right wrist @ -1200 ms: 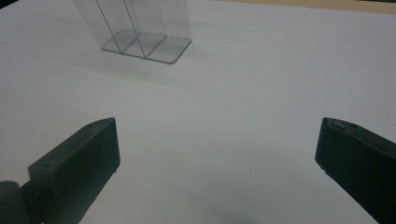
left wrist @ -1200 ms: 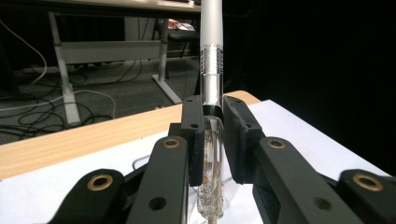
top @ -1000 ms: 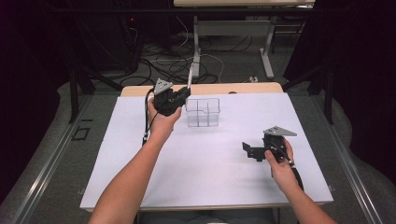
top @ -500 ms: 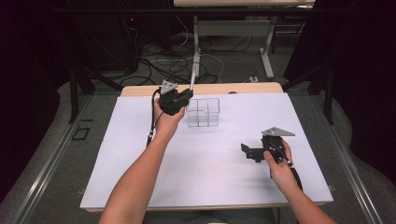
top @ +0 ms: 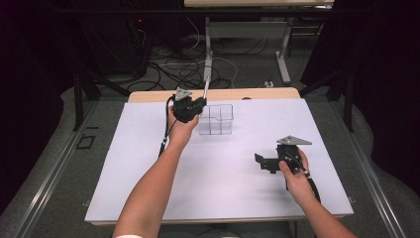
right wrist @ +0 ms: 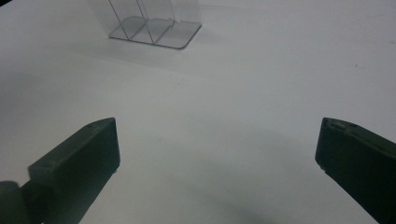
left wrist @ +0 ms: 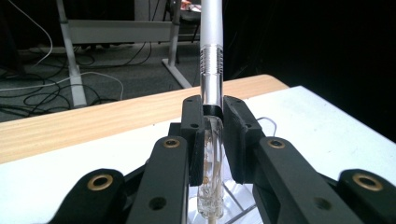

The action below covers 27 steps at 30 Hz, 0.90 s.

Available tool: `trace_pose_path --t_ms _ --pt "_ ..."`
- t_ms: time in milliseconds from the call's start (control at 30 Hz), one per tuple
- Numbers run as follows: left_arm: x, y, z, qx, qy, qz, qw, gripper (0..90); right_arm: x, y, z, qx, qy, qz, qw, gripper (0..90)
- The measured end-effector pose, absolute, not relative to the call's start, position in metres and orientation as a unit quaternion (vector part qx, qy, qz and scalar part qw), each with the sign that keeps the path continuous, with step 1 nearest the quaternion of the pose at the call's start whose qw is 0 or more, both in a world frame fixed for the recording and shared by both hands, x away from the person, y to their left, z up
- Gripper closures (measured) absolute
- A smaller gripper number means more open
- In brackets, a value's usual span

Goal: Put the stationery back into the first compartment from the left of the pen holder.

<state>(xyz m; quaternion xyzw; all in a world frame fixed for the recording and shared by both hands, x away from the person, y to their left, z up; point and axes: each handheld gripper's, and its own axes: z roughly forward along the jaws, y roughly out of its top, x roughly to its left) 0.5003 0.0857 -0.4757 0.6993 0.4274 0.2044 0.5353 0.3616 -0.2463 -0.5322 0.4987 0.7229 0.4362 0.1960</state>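
The pen point(left wrist: 211, 93) stands upright, clamped between the closed jaws of the left gripper point(top: 197, 105), its lower tip at the left edge of the clear divided organizer point(top: 216, 119). The left forearm reaches forward over the white table point(top: 148, 148). The right gripper point(top: 262, 161), jaws wide apart and empty, rests well apart near the table's right side.

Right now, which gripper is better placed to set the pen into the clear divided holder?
Left. The left gripper is shut on the pen, right at the clear holder. The right gripper is open, holding nothing, low over the table, well away from the holder.
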Motion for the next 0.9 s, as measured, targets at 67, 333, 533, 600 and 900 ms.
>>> trace_pose_path --t_ms 67,333,533,600,900 --pt "0.502 0.084 -0.478 0.699 0.427 0.205 0.535 79.7 0.361 -0.246 -0.532 0.500 0.723 0.437 0.192 0.0" --pt "0.509 0.083 -0.485 0.698 0.431 0.210 0.531 79.7 0.361 -0.244 -0.533 0.499 0.725 0.437 0.187 0.0" --pt "0.516 0.083 -0.492 0.705 0.432 0.199 0.527 79.8 0.361 -0.243 -0.534 0.498 0.726 0.438 0.184 0.0" --pt "0.517 0.083 -0.495 0.710 0.434 0.196 0.518 79.8 0.362 -0.244 -0.535 0.497 0.727 0.437 0.183 0.0" --pt "0.511 0.082 -0.506 0.719 0.444 0.187 0.501 79.7 0.363 -0.243 -0.536 0.495 0.730 0.437 0.177 0.0"
